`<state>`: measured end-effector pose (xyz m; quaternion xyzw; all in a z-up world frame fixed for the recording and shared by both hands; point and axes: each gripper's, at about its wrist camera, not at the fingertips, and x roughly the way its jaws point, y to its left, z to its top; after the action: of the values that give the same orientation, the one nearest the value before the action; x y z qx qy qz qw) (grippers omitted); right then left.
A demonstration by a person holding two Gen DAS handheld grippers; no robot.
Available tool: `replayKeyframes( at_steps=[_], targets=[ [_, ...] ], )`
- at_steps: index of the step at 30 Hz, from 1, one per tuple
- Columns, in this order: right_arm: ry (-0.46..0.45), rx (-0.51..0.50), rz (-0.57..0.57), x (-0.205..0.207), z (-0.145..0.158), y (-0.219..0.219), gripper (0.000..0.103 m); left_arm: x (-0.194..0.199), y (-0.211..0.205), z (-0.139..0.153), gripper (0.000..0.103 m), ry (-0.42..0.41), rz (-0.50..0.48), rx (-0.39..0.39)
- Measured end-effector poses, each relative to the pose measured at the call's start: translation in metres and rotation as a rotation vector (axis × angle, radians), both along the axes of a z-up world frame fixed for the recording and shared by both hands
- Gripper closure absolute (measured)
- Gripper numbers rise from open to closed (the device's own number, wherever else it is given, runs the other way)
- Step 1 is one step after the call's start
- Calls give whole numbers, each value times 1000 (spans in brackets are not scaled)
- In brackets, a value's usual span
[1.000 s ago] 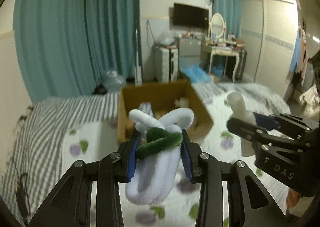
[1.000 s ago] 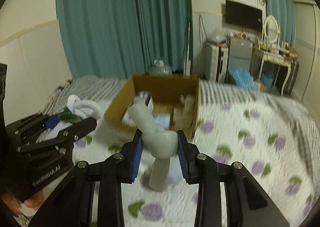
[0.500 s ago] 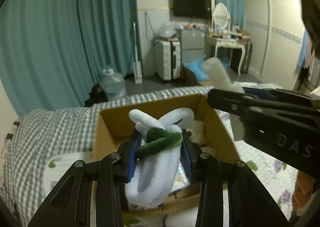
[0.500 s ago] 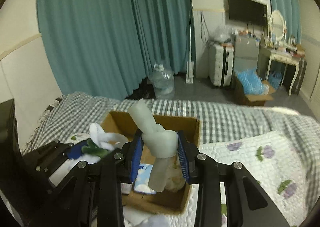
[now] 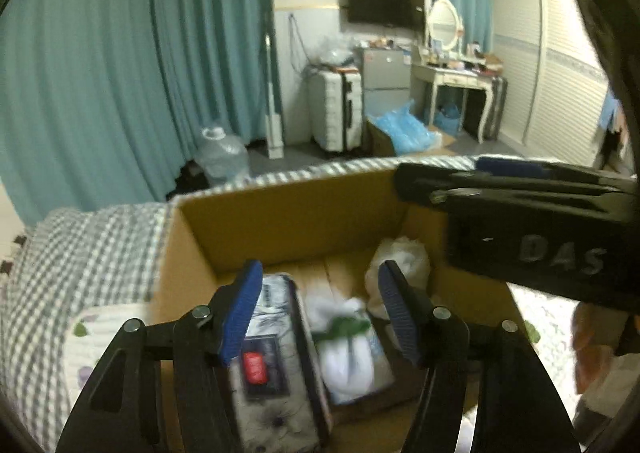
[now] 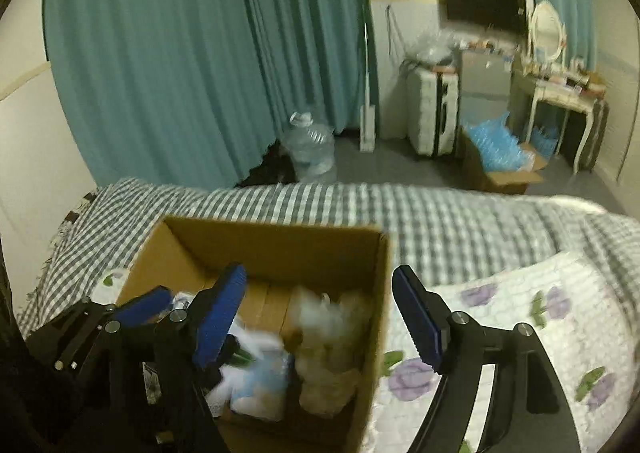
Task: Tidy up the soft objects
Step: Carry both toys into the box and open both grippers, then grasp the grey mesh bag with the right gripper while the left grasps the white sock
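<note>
An open cardboard box (image 5: 280, 221) sits on the bed; it also shows in the right wrist view (image 6: 280, 245). My left gripper (image 5: 320, 309) is open and empty above the box. Below it lies the white fuzzy bundle with a green band (image 5: 346, 349), inside the box. My right gripper (image 6: 320, 313) is open and empty over the box's right side. The pale soft piece (image 6: 324, 349) lies in the box under it, blurred. In the left wrist view the right gripper (image 5: 520, 213) reaches in from the right.
The box also holds a flat printed packet (image 5: 268, 381) and a white crumpled item (image 5: 400, 261). The bed has a grey checked cover (image 6: 440, 221) and a floral quilt (image 6: 520, 313). Teal curtains, a water jug (image 6: 310, 149) and a suitcase stand behind.
Both grippers have opened. The white and green bundle and the pale soft piece have dropped into the box. Both grippers moved closer over the box.
</note>
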<state>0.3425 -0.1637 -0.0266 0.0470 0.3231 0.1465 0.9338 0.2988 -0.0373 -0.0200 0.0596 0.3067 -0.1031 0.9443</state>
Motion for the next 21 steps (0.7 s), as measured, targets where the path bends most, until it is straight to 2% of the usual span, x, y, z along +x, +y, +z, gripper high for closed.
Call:
replayKeyframes(
  at_steps=[5, 10, 11, 12, 13, 15, 18, 21],
  targets=[
    [-67, -13, -29, -29, 37, -16, 23, -29, 12, 42, 42, -57, 26, -25],
    [-159, -25, -51, -84, 96, -37, 15, -89, 25, 106, 41, -185, 47, -39],
    [-176, -25, -51, -95, 106, -40, 13, -99, 30, 116, 40, -206, 49, -43],
    [-194, -27, -50, -108, 118, -42, 10, -114, 34, 128, 26, -235, 55, -45],
    [-215, -29, -48, -123, 130, -44, 8, -123, 39, 136, 20, -258, 68, -46],
    [-248, -35, -39, -149, 148, -48, 8, -154, 46, 155, 20, -328, 95, -50],
    [-296, -59, -19, -191, 168, -49, 3, -179, 57, 167, 19, -349, 124, -35],
    [-321, -82, 3, -221, 173, -48, 3, -203, 65, 164, 19, -366, 141, -37]
  ],
)
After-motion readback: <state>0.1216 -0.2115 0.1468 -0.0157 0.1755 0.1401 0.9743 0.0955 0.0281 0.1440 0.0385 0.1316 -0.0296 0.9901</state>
